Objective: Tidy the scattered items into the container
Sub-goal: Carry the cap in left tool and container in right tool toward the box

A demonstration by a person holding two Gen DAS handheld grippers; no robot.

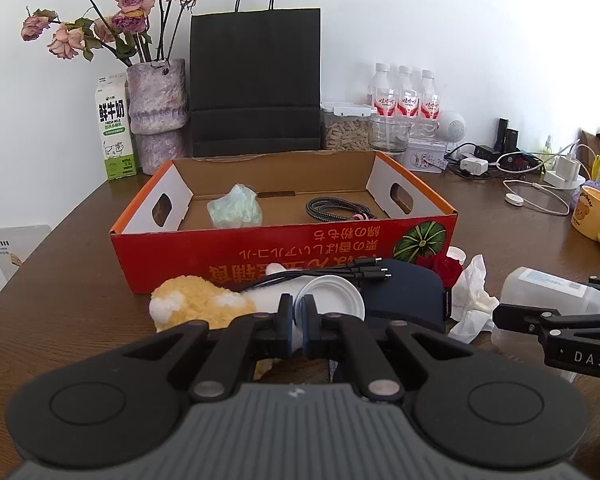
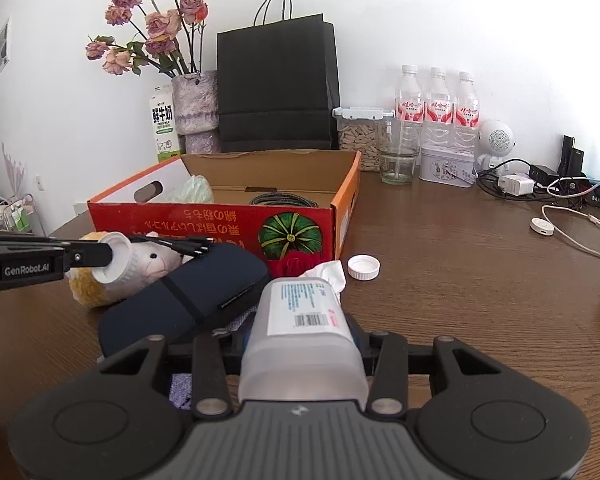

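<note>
The red cardboard box (image 1: 260, 248) stands open mid-table, holding a pale green bag (image 1: 234, 212) and a coiled braided cable (image 1: 336, 208). My left gripper (image 1: 298, 320) is shut on the rim of a white lid (image 1: 334, 294), which shows in the right wrist view (image 2: 118, 258) too. My right gripper (image 2: 300, 332) is shut on a translucent plastic bottle (image 2: 300, 340) with a barcode label; it also shows in the left wrist view (image 1: 548, 292). In front of the box lie a plush toy (image 1: 196, 300), a dark blue case (image 2: 188, 292), a black multi-plug cable (image 1: 340, 272), a crumpled tissue (image 1: 474, 296) and a white cap (image 2: 363, 267).
Behind the box stand a black paper bag (image 1: 256, 84), a vase of dried roses (image 1: 158, 112), a milk carton (image 1: 114, 132), water bottles (image 1: 404, 96), a jar (image 1: 390, 134) and a tin (image 1: 426, 158). Chargers and cables (image 1: 520, 168) and a yellow mug (image 1: 596, 216) sit at right.
</note>
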